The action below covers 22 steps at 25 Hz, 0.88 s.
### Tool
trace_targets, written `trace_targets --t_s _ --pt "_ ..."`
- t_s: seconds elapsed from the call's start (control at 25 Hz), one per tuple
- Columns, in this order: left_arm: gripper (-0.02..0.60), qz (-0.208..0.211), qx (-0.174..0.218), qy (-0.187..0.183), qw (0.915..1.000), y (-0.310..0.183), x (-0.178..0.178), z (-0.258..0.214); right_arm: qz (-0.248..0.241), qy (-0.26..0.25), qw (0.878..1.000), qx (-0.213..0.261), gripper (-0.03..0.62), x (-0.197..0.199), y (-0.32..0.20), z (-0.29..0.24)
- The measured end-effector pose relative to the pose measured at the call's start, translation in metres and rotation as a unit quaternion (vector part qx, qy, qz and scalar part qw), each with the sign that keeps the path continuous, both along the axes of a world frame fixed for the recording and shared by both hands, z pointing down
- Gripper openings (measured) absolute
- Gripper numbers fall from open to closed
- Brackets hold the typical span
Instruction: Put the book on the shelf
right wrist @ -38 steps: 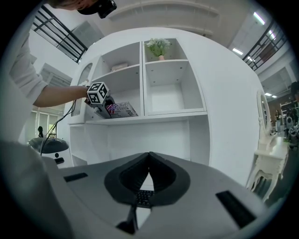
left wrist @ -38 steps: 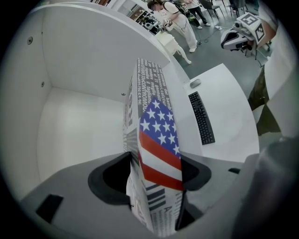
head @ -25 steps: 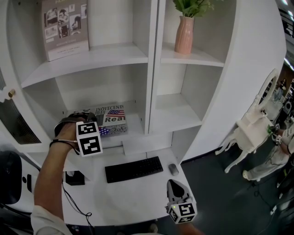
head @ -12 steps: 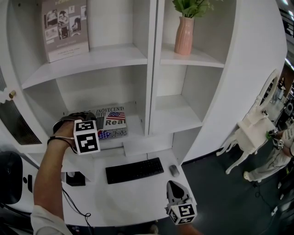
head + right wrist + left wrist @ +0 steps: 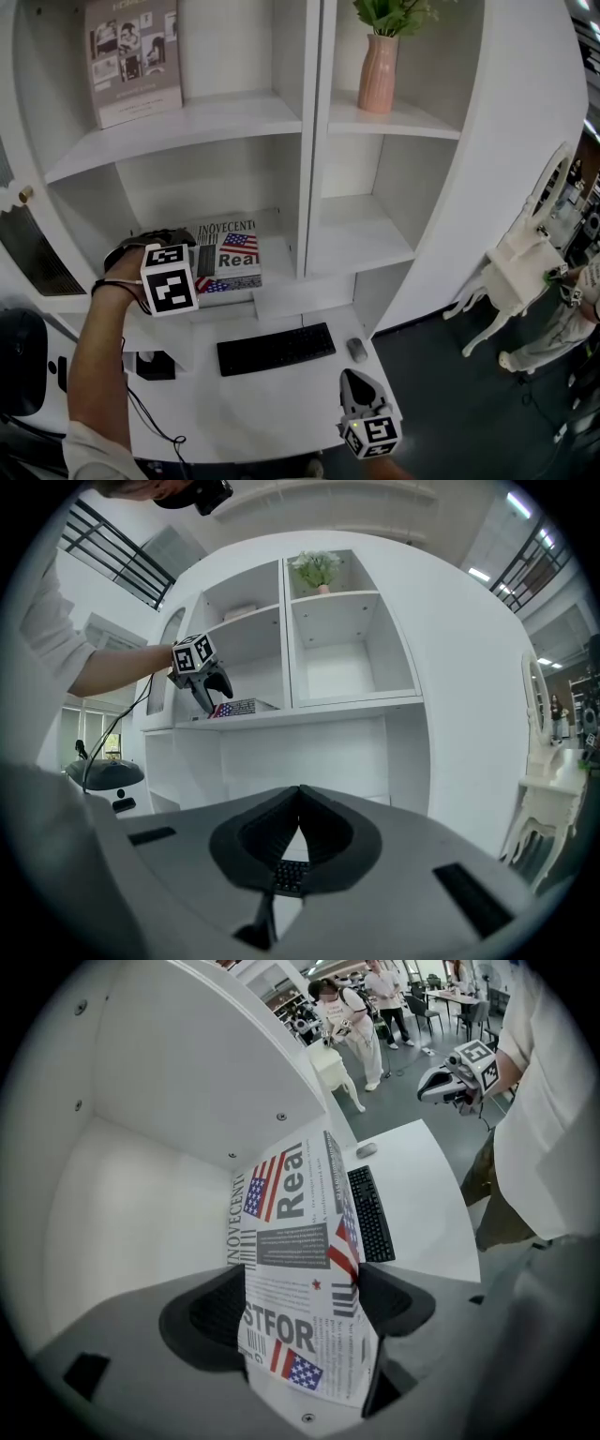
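Observation:
The book (image 5: 230, 255), a flag-and-newsprint covered volume, lies flat on the lower left shelf (image 5: 277, 246) of the white unit. My left gripper (image 5: 199, 255) reaches into that compartment from the left. In the left gripper view the book (image 5: 295, 1269) still sits between the spread jaws of the left gripper (image 5: 302, 1312), and the pads do not seem to press it. My right gripper (image 5: 354, 380) hovers low over the desk's front right corner with its jaws closed together and empty (image 5: 300, 794). From the right gripper view the book (image 5: 234, 708) rests on the shelf under the left gripper (image 5: 208, 688).
A black keyboard (image 5: 277, 348) and a mouse (image 5: 355, 348) lie on the white desk, with a small black object (image 5: 153, 364) at its left. A pink vase (image 5: 378, 73) and a standing grey book (image 5: 131, 58) occupy upper shelves. A white chair (image 5: 511, 272) stands at right.
The left gripper has drawn back a little to the left along the shelf, while the book stays lying in place. The right gripper has not moved.

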State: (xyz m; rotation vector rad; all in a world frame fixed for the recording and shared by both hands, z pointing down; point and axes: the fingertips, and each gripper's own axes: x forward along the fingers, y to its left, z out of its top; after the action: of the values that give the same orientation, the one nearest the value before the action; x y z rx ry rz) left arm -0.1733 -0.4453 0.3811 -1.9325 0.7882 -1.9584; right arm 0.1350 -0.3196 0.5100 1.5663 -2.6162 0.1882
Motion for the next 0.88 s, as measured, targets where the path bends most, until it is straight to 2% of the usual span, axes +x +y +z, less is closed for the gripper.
trace_targets --t_s 0.4,0.6,0.88 --pt "0.364 0.011 0.024 0.023 0.9994 -0.004 0.011 0.0 -0.007 0.001 1.0 0.0 0.003 -0.004 0.0 0.0" --pt "0.364 0.021 0.05 0.037 0.9978 -0.013 0.023 -0.007 -0.003 0.004 1.0 -0.001 0.003 -0.001 0.001 0.002" --pt "0.364 0.022 0.049 0.033 0.998 -0.014 0.026 -0.004 0.002 0.003 1.0 -0.001 0.003 0.004 0.003 0.002"
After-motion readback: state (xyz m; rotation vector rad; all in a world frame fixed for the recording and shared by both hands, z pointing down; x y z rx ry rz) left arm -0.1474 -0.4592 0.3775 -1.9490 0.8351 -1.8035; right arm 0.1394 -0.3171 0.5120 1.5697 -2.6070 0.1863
